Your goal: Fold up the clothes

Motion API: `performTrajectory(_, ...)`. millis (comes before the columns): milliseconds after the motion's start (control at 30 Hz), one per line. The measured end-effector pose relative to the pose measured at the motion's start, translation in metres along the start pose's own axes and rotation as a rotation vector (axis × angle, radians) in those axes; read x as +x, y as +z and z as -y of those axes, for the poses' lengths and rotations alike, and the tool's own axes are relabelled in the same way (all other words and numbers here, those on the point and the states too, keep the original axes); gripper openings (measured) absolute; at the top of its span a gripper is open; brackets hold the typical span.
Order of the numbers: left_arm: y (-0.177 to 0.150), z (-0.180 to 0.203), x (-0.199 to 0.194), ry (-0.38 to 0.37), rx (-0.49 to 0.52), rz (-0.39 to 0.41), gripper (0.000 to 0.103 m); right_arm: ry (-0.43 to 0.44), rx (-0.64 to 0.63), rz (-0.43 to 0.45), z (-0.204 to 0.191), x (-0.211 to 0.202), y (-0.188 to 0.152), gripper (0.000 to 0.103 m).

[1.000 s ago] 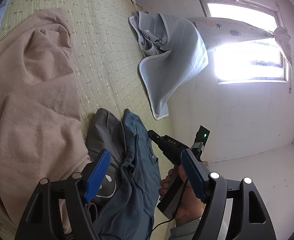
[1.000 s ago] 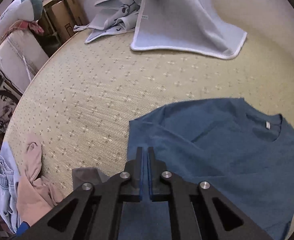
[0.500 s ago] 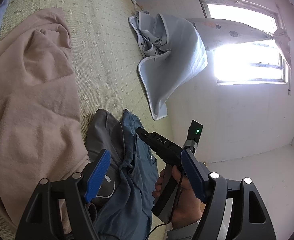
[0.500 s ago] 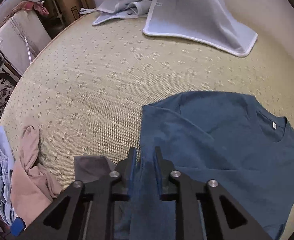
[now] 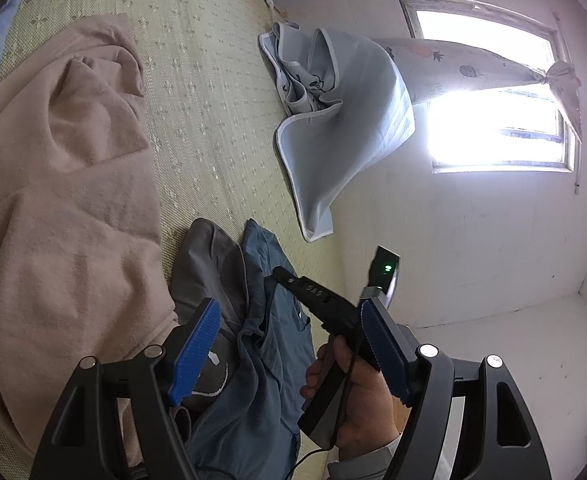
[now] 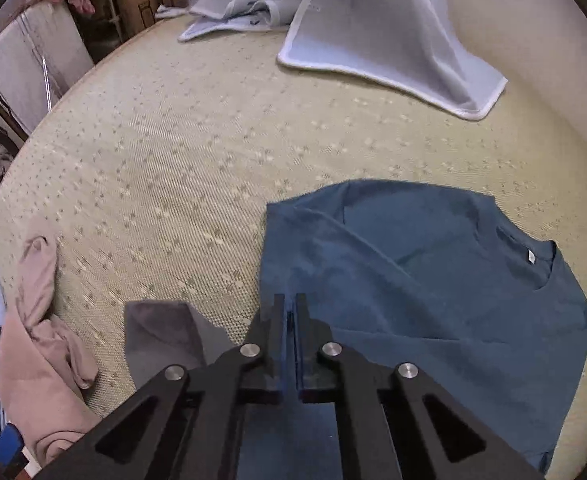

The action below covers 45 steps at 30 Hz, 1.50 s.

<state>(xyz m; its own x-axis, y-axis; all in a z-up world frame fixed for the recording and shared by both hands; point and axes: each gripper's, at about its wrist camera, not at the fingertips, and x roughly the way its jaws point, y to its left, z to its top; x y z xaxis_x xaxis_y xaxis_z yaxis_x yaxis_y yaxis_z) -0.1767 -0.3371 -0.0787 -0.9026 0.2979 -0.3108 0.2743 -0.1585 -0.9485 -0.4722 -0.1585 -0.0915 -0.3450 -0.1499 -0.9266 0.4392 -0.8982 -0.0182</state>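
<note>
A pale green woven mat [image 6: 197, 152] covers the bed, with a white wall and a bright window [image 5: 493, 92] behind it. A large pink blanket [image 5: 53, 200] lies heaped on the mat's left side in the left wrist view, and a light blue-grey cloth [image 6: 377, 28] is draped against the wall at the far end.

The blue T-shirt [image 6: 433, 280] lies spread on the mat, collar and label to the right of the right wrist view, its body running from there back toward and under the right gripper [image 6: 289, 320]. Its left side is doubled over along a slanting crease. A grey garment [image 6: 165, 328] lies just beside it, to the left of the fingers.

The right gripper's fingers are pressed nearly together, a thin strip of blue fabric showing between them, so they appear to pinch the shirt's near edge. The left gripper [image 5: 289, 352] hangs above the mat with its fingers spread wide, clasping nothing.

The shirt's long axis runs away from the right gripper toward the collar. That gripper is the nearer one, so any fold would carry the pinched edge forward along that axis.
</note>
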Motion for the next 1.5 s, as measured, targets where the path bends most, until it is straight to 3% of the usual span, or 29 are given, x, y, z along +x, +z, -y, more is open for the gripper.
performTrajectory(200, 0.001, 0.0, -0.002, -0.002, 0.003, 0.003, 0.077, -0.019, 0.027, 0.086, 0.008, -0.026, 0.012, 0.0)
performTrajectory(333, 0.002, 0.0, -0.004, 0.001, 0.005, 0.009, 0.077, -0.038, 0.039, 0.099, 0.013, -0.028, 0.026, 0.0)
performTrajectory(433, 0.003, 0.001, -0.004, 0.004, 0.01, 0.011, 0.077, -0.022, 0.05, 0.076, 0.01, -0.018, 0.034, 0.0)
performTrajectory(633, 0.002, 0.003, 0.0, 0.02, 0.026, 0.001, 0.077, -0.007, 0.008, -0.065, -0.004, 0.028, 0.028, 0.006)
performTrajectory(667, 0.002, 0.003, 0.0, 0.022, 0.03, -0.001, 0.077, 0.009, 0.01, -0.062, -0.004, 0.028, 0.025, 0.01)
performTrajectory(733, 0.001, 0.004, 0.004, 0.031, 0.041, -0.013, 0.077, 0.044, 0.018, -0.019, 0.0, 0.017, 0.021, 0.042)
performTrajectory(933, -0.012, 0.009, 0.02, 0.051, 0.082, -0.085, 0.077, 0.136, 0.07, 0.135, 0.046, -0.067, -0.009, 0.049)
performTrajectory(1067, -0.021, 0.026, 0.022, 0.071, 0.167, -0.078, 0.077, 0.163, 0.102, 0.238, 0.085, -0.136, -0.039, 0.05)
performTrajectory(1267, -0.038, 0.057, 0.004, 0.034, 0.288, -0.045, 0.077, 0.135, 0.164, 0.392, 0.142, -0.27, -0.125, 0.054)
performTrajectory(1500, -0.077, 0.112, -0.039, 0.014, 0.503, 0.009, 0.077, 0.095, 0.228, 0.578, 0.193, -0.435, -0.244, 0.069)
